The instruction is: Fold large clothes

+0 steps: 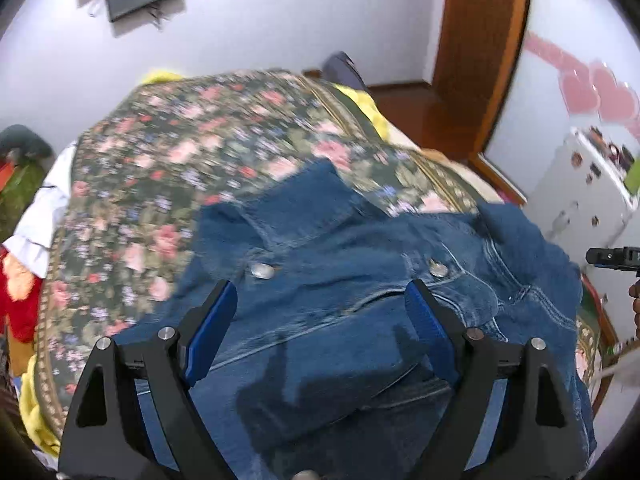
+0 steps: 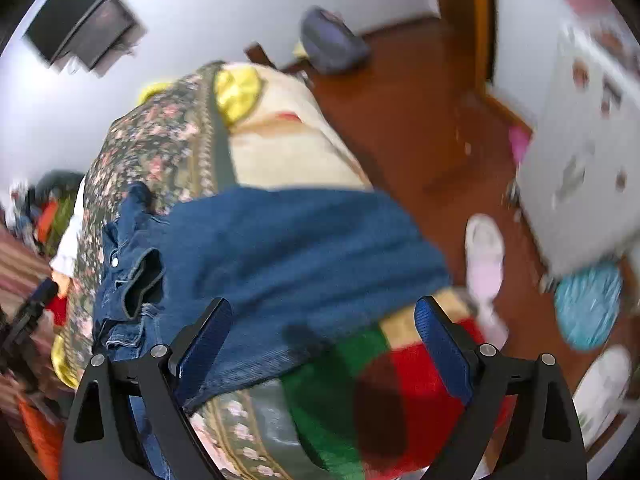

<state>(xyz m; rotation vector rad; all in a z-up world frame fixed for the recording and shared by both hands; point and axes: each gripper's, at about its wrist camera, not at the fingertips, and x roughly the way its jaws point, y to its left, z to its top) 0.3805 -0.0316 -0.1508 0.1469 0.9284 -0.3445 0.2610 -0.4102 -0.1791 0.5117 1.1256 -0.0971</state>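
A blue denim jacket [image 1: 360, 300] lies spread on a bed with a floral cover [image 1: 168, 160]. Its collar points toward the far side and two metal buttons show. My left gripper [image 1: 320, 300] is open and hovers above the jacket's middle, holding nothing. In the right wrist view the jacket [image 2: 280, 256] drapes over the bed's right edge. My right gripper [image 2: 324, 312] is open above the jacket's hem and the bed's edge, empty. The right gripper also shows at the right edge of the left wrist view [image 1: 612, 258].
Clothes [image 1: 24, 240] are piled left of the bed. A white fridge [image 2: 580, 152] stands at the right, with slippers [image 2: 484, 264] and a teal object [image 2: 588, 304] on the wooden floor [image 2: 400, 120]. A yellow pillow [image 2: 236, 92] lies at the bed's far end.
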